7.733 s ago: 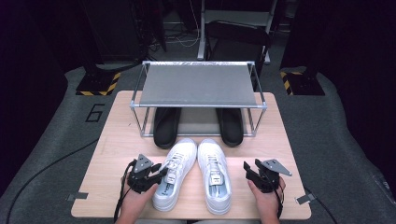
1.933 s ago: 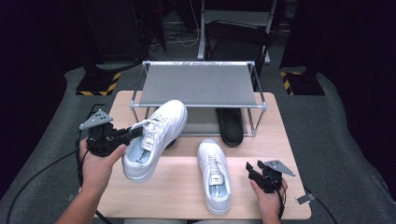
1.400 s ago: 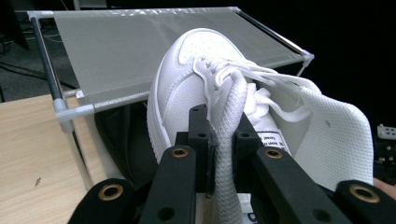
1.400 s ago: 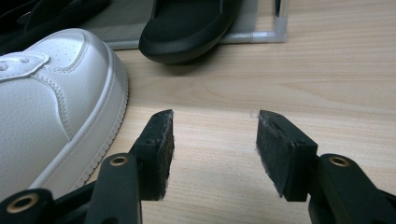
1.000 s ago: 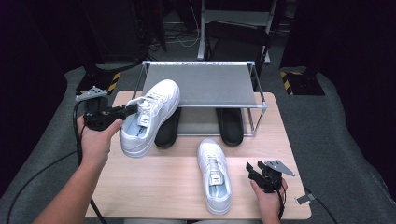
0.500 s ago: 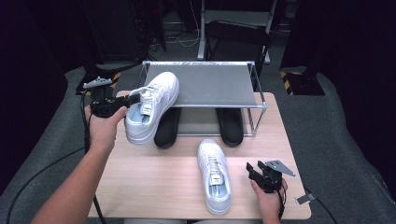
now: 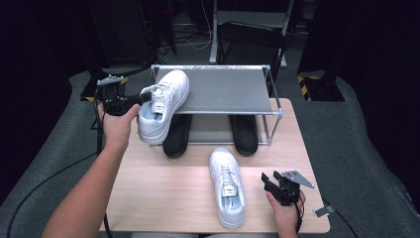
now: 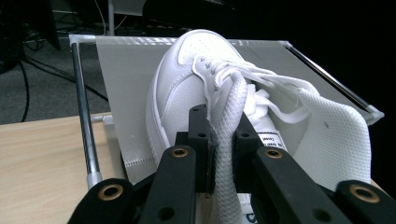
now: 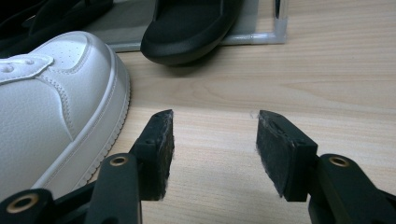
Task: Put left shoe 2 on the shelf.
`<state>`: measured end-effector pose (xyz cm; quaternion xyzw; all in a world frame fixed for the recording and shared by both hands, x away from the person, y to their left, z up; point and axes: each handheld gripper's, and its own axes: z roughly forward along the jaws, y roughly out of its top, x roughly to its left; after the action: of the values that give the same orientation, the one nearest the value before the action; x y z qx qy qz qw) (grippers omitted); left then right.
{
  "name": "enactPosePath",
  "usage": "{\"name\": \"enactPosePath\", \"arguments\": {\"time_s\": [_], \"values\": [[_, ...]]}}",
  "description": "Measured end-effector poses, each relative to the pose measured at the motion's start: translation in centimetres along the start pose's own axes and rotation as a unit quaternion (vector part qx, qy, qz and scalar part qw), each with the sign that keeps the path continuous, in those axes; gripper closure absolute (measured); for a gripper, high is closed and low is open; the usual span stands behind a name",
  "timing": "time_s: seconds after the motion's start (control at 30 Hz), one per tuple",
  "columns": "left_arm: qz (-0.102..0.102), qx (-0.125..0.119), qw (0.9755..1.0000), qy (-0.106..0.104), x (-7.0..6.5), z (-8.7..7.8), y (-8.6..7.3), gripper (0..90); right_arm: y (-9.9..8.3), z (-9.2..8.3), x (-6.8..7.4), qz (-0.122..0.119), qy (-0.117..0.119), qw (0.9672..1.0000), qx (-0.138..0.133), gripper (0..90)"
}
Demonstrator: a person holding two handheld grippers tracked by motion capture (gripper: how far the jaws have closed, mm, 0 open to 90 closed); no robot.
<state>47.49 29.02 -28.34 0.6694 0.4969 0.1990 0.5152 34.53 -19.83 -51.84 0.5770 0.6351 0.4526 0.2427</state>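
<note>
the left gripper (image 7: 141,99) has its jaws clamped on the padded mesh tongue of the white leather sneaker (image 7: 163,104), whose toe overlaps the front left corner of the rack (image 7: 228,91) and whose long axis runs from the jaws toward the rack's flat grey mesh top. the right gripper (image 7: 271,182), jaws wide and empty, sits low over the wooden worktop (image 7: 168,193) well in front of the rack, just beside the second sneaker (image 7: 227,186).
</note>
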Motion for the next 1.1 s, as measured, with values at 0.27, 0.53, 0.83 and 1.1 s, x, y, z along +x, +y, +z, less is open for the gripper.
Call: {"name": "enactPosePath", "arguments": {"time_s": [0.27,0.53,0.83,1.1], "values": [[-0.008,-0.008,0.9999,0.002,0.5,1.3,1.0,82.4,0.0,0.0,0.0,-0.002,0.002,1.0000,-0.001,46.2],[-0.009,-0.012,0.9999,0.007,0.2,3.4,1.5,82.4,-0.3,-0.5,-0.3,0.008,0.001,1.0000,-0.003,46.1],[-0.008,-0.005,0.9998,0.020,0.0,5.6,2.6,82.4,-0.4,-0.4,-0.2,-0.002,-0.006,1.0000,-0.005,46.1],[-0.028,-0.008,0.9992,0.026,0.7,7.3,3.7,82.4,-0.6,-0.3,-0.4,0.000,-0.007,1.0000,0.000,46.1]]}}
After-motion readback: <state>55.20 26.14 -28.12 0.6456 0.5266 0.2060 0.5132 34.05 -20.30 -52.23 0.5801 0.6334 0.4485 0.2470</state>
